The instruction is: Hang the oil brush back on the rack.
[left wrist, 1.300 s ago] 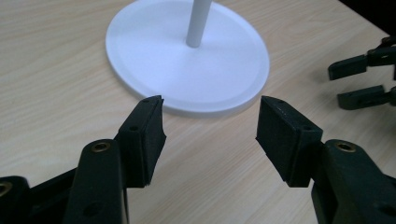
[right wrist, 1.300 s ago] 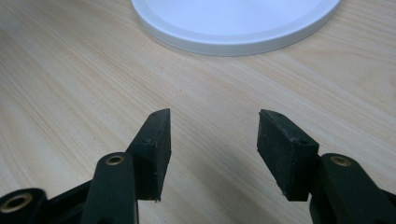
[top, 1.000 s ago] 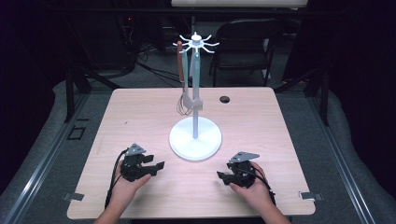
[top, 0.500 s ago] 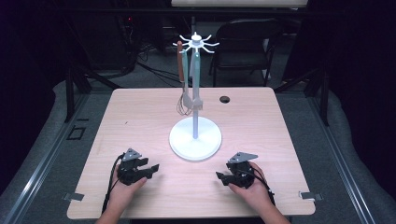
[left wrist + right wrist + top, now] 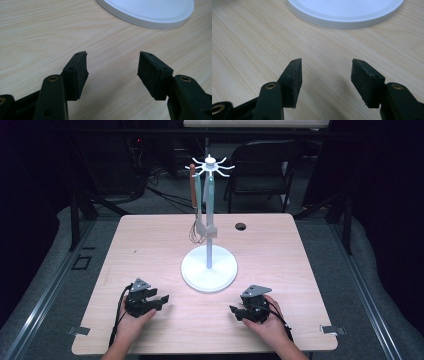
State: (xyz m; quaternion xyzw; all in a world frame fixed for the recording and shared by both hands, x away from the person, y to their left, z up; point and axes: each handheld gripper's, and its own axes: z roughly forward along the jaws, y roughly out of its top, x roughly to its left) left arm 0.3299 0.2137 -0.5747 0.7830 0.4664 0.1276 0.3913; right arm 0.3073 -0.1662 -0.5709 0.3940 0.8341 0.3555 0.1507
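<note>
While both hands rested near the table's point(image 5: 150, 245) near edge, left gripper point(image 5: 159, 300) and right gripper point(image 5: 236, 310) sat spread, empty — angled toward the utensil stand point(image 5: 209, 270), likely readying a reach.

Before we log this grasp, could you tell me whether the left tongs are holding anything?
No, the left tongs stand open, with bare light wooden table between their black jaws.
</note>
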